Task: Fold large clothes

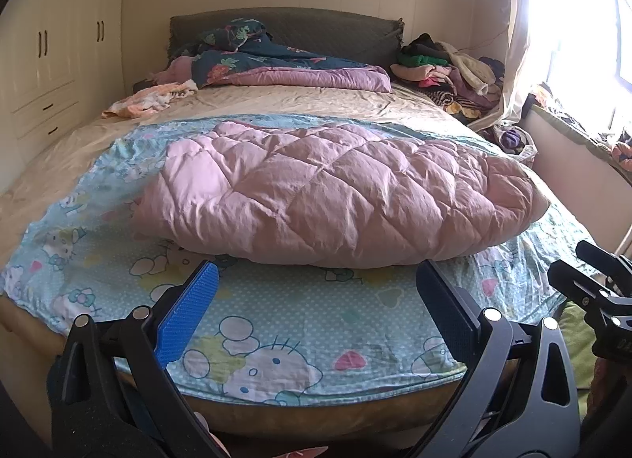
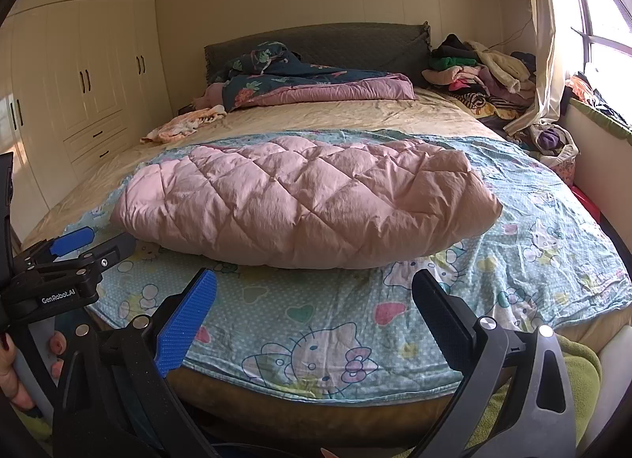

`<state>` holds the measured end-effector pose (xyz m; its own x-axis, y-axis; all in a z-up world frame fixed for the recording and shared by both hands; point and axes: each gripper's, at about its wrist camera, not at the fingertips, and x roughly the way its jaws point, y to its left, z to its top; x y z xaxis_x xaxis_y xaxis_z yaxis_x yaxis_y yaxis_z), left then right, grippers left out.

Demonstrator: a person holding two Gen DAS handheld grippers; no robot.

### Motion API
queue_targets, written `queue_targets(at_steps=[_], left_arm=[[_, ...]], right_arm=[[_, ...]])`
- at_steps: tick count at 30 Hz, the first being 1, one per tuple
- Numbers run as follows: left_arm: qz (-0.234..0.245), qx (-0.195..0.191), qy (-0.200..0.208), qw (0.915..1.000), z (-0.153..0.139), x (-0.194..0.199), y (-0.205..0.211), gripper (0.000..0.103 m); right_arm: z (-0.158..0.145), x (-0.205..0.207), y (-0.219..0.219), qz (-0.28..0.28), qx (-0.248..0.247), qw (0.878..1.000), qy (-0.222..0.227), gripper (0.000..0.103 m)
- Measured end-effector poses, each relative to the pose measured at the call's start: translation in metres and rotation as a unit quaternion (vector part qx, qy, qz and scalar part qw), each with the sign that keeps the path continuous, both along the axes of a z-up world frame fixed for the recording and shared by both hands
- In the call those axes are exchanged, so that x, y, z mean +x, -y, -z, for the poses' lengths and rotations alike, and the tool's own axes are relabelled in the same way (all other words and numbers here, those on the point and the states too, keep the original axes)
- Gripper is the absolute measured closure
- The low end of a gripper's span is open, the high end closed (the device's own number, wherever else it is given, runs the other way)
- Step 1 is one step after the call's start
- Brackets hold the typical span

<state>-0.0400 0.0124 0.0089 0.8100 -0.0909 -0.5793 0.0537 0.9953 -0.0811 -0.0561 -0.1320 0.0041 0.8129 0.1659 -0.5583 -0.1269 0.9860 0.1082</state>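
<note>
- Both hand-held grippers, left [image 1: 316,300] and right [image 2: 316,300], hover spread wide at the bed's foot, gripping nothing
- Pink quilted garment [image 1: 335,189] lies folded on the cartoon sheet [image 1: 300,320]; its sleeves and collar are hidden

Pink quilted garment [image 1: 335,189] lies folded, puffy, on the bed's cartoon-print sheet [image 1: 300,323]

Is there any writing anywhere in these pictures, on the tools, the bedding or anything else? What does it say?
"GenRobot.AI": white letters on the black body of the left gripper, seen in the right camera.
A few pale characters on the right gripper, at the left camera's right edge, are cut off and too blurred to read.
The cartoon sheet shows cat pictures only, no words.
</note>
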Motion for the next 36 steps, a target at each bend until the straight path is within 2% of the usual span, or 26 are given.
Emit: queue_targets(at_steps=[17, 20, 24, 27, 29, 31, 32, 33, 34, 35, 36], left_arm=[[0.000, 0.007, -0.001, 1.0000, 0.001, -0.002, 0.002, 0.009], [-0.017, 0.023, -0.003, 0.9996, 0.002, -0.002, 0.000, 0.009], [-0.034, 0.016, -0.014, 0.9992, 0.005, 0.004, -0.014, 0.009], [-0.069, 0.010, -0.026, 0.9972, 0.007, 0.019, -0.042, 0.009], [-0.115, 0.005, -0.032, 0.9928, 0.008, 0.036, -0.078, 0.009], [-0.165, 0.001, -0.039, 0.9855, 0.010, 0.056, -0.124, 0.009], [-0.186, 0.002, -0.045, 0.9815, 0.011, 0.063, -0.140, 0.009], [-0.219, -0.004, -0.054, 0.9743, 0.013, 0.074, -0.172, 0.009], [-0.243, -0.011, -0.057, 0.9682, 0.014, 0.083, -0.201, 0.009], [-0.282, -0.013, -0.064, 0.9572, 0.018, 0.094, -0.239, 0.009], [-0.305, -0.010, -0.066, 0.9500, 0.021, 0.100, -0.261, 0.009]], right_arm=[[-0.004, 0.000, -0.001, -0.007, 0.001, 1.000, -0.004, 0.004], [-0.005, -0.001, 0.006, -0.001, 0.014, 1.000, -0.006, 0.004], [-0.012, -0.006, 0.031, 0.025, 0.037, 0.999, -0.002, 0.004], [-0.023, -0.015, 0.084, 0.079, 0.072, 0.994, 0.011, 0.004], [-0.028, -0.022, 0.133, 0.135, 0.097, 0.986, 0.018, 0.004], [-0.027, -0.037, 0.208, 0.235, 0.111, 0.965, 0.028, 0.004], [-0.023, -0.044, 0.241, 0.283, 0.104, 0.953, 0.027, 0.004], [-0.015, -0.053, 0.285, 0.345, 0.088, 0.934, 0.017, 0.004], [-0.003, -0.060, 0.327, 0.401, 0.068, 0.913, -0.001, 0.004], [0.012, -0.069, 0.368, 0.457, 0.048, 0.888, -0.025, 0.004], [0.012, -0.069, 0.368, 0.457, 0.048, 0.888, -0.025, 0.004]])
